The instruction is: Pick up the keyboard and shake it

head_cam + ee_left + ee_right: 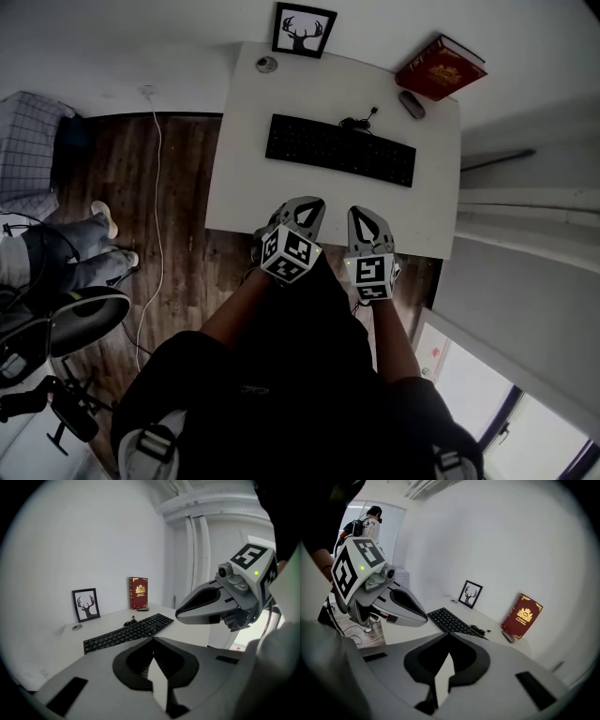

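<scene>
**Position of the task item.** The flat black keyboard [339, 150] lies on the white rectangular desk [239, 187], set slightly askew near the middle. It is untouched, and its coiled black cable [361, 120] sits bunched at its far edge.

**Gripper state.** The left gripper [309, 202] and the right gripper [365, 215] hang side by side over the near edge of the desk, well short of the keyboard. The jaws of both are together, with nothing between them. This reads as a ready posture: both tools point at the keyboard, one toward each half, which suits a two-ended lift. The jaws must part before any grasp is possible.

**Surrounding items.** A red hardcover book [441, 67] leans against the wall at the far right corner, with a dark oval mouse [411, 104] just beside it. A black-framed deer picture [303, 30] stands at the far edge.

**Limits of view.**
- The marker cubes hide the person's hands.
- The cable's far end cannot be traced.
- A small round object [267, 64] near the picture is too small to identify.
</scene>
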